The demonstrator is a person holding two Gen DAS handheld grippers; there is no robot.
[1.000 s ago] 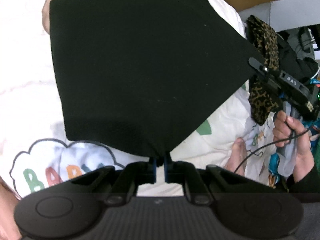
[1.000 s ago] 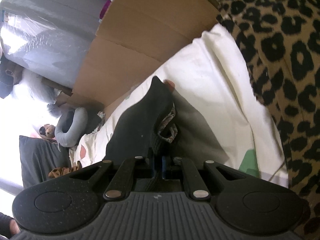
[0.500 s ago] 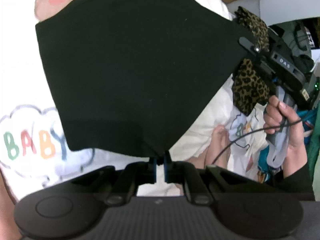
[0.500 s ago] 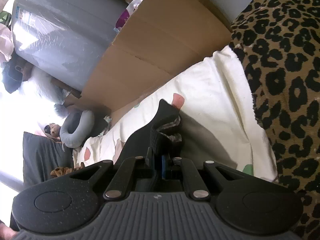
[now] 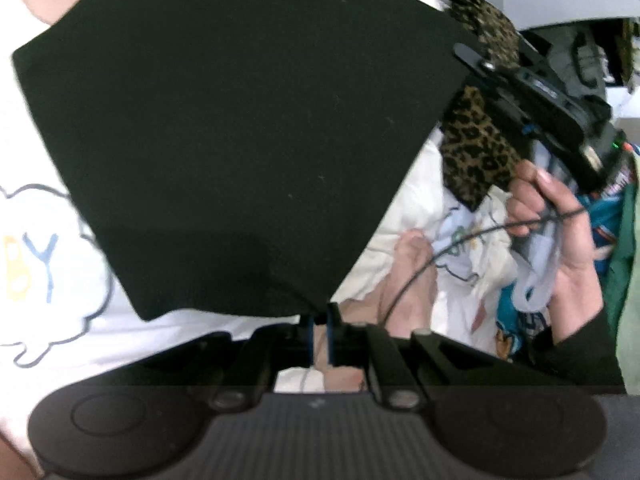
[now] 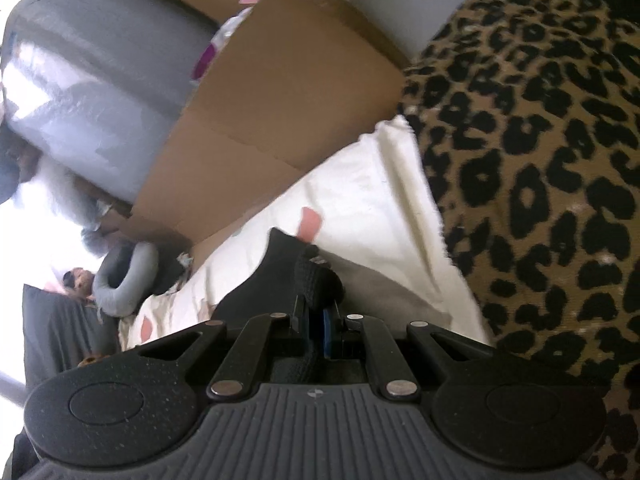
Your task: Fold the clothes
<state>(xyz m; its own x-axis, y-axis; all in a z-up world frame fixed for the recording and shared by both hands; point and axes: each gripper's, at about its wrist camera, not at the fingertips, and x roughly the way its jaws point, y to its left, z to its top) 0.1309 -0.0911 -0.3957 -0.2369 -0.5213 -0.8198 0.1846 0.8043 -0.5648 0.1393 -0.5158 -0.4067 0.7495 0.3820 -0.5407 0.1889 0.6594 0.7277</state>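
Observation:
A black garment (image 5: 240,128) is stretched flat in the air above a white bedsheet (image 5: 48,320) and fills most of the left wrist view. My left gripper (image 5: 319,314) is shut on its near corner. My right gripper (image 5: 466,54) holds the far right corner, with a hand on its handle. In the right wrist view my right gripper (image 6: 318,312) is shut on a bunched edge of the black garment (image 6: 276,276), which trails away to the left.
A leopard-print cloth (image 6: 540,160) lies at the right, also in the left wrist view (image 5: 476,148). A cardboard box (image 6: 280,92) and a grey wrapped bundle (image 6: 88,92) stand beyond the sheet (image 6: 360,208). Colourful clothes (image 5: 516,312) lie at the right.
The black garment has been lifted and drawn out wider between both grippers. The sheet's printed letters have slid left in the left wrist view. Both grips are unchanged.

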